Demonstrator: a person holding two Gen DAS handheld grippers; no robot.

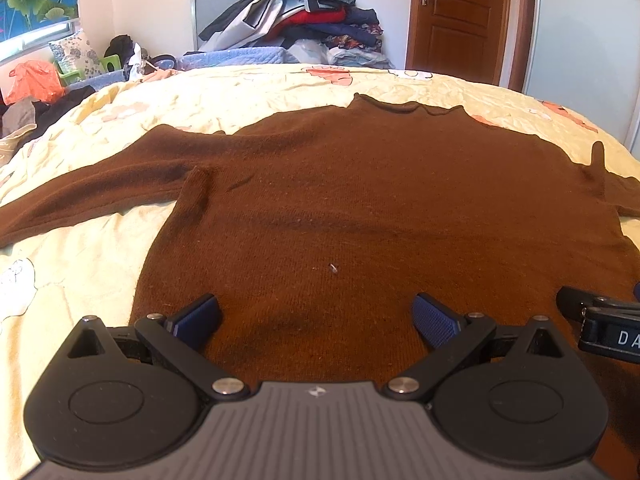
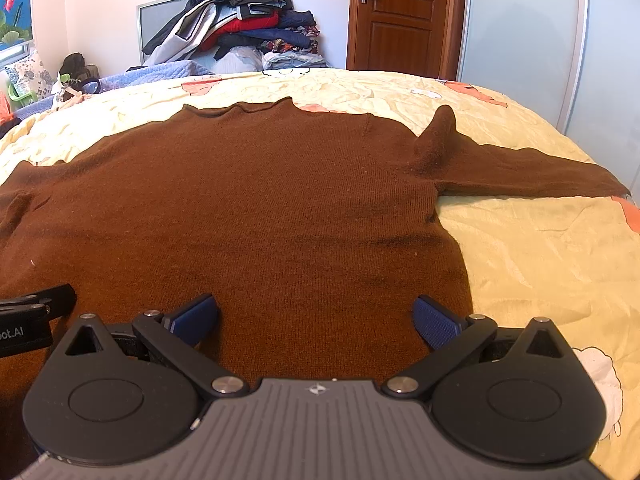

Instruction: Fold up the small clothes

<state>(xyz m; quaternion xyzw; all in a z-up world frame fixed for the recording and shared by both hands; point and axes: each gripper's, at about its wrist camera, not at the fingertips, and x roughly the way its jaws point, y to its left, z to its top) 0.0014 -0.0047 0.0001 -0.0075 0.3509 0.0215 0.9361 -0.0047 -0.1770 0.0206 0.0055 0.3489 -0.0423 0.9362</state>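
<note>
A brown knit sweater point(image 1: 360, 200) lies spread flat on the bed, neck at the far side, hem toward me. Its left sleeve point(image 1: 92, 188) stretches out to the left. In the right wrist view the same sweater point(image 2: 260, 208) has its right sleeve point(image 2: 520, 172) reaching out to the right, with a raised fold point(image 2: 436, 136) at the shoulder. My left gripper point(image 1: 316, 316) hovers open over the hem, nothing between its blue pads. My right gripper point(image 2: 316, 316) is likewise open above the hem's right part. Each gripper's edge shows at the side of the other's view.
A yellow patterned bedspread point(image 1: 80, 272) covers the bed point(image 2: 540, 260). A tall pile of clothes point(image 1: 304, 12) stands behind the bed against the wall. A wooden door point(image 1: 456, 16) is at the back right, and clutter with an orange bag point(image 1: 34, 80) sits at the far left.
</note>
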